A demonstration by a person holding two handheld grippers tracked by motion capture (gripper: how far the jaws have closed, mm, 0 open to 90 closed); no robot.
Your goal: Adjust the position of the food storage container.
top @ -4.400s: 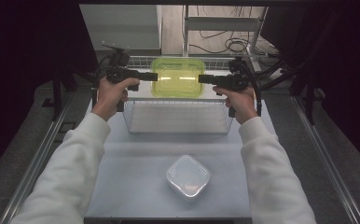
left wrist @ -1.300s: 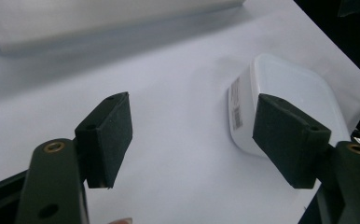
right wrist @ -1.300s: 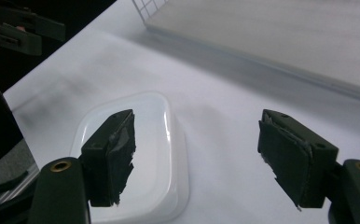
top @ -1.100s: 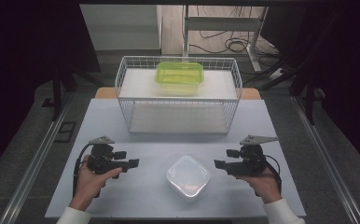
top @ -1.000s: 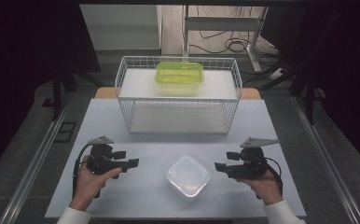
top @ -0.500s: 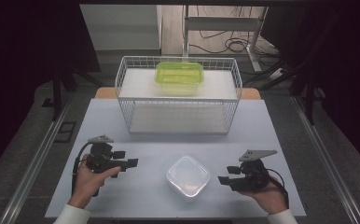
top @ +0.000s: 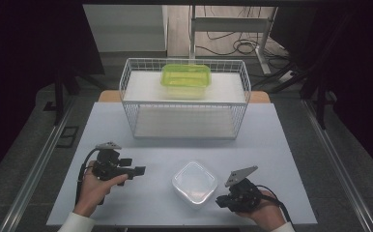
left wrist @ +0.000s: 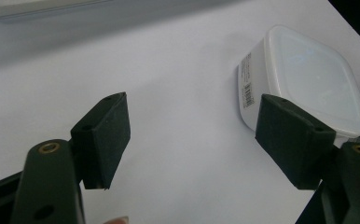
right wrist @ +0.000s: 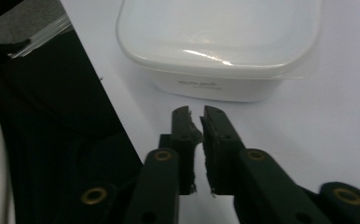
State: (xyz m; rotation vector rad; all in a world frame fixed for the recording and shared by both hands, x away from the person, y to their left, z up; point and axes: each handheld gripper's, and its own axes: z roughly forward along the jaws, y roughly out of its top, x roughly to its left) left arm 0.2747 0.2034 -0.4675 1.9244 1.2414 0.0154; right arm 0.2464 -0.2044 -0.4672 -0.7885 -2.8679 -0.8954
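Two grippers wait on each side of the clear lidded box

The clear lidded box (top: 194, 182) sits on the white bench (top: 281, 145), on the near side of the wire basket (top: 184, 104), and it is the landmark here. The left gripper (top: 137, 170) hovers to the left of the box with its fingers (left wrist: 104, 135) spread wide and nothing between them, likely so they can fit round the box's side. The right gripper (top: 222, 201) is low at the box's near right corner; its fingers (right wrist: 183, 126) have just been closing and are now pressed together with nothing between them, just short of the box wall. The box is smooth, see-through plastic with rounded corners and a flat lid. Far behind the box, a green lidded box (top: 185, 79) rests in the basket, which is made of thin white wire.
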